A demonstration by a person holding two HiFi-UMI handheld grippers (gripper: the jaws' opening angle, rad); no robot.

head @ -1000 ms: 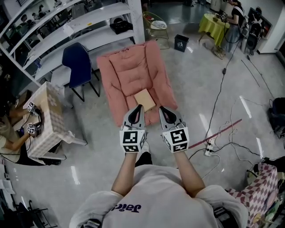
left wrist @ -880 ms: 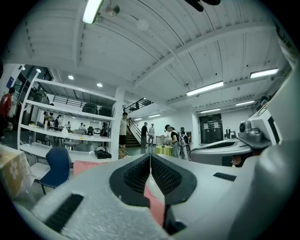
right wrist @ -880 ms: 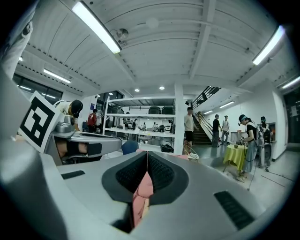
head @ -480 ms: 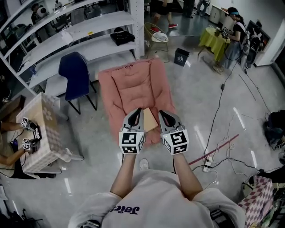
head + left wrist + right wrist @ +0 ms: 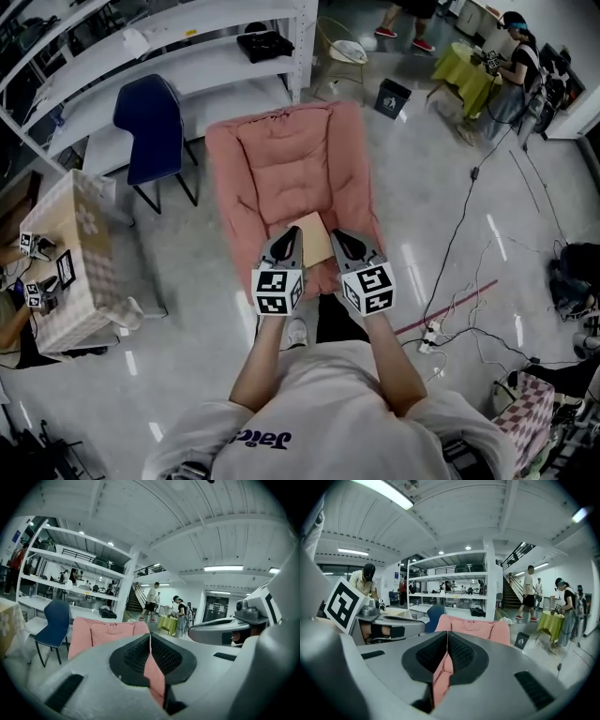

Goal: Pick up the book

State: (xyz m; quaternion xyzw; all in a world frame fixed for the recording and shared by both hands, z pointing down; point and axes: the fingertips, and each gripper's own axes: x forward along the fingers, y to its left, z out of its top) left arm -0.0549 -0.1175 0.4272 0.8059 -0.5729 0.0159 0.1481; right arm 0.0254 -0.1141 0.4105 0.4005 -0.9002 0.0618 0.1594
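Open the left gripper [image 5: 292,232] and right gripper [image 5: 336,235], both clenched shut on nothing, before reaching the tan book [image 5: 312,239] lying flat at the front of the pink cushioned chair [image 5: 281,159]. Then pinch opposite edges evenly and lift level, allowing for likely sag in soft padding. All around: glossy grey floor [image 5: 441,187], blue chair [image 5: 148,117], white shelving [image 5: 187,80] behind.

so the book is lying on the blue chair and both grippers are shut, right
No: the book lies on the pink cushioned seat, not the blue chair, as the head view shows. The left gripper and right gripper are indeed shut.
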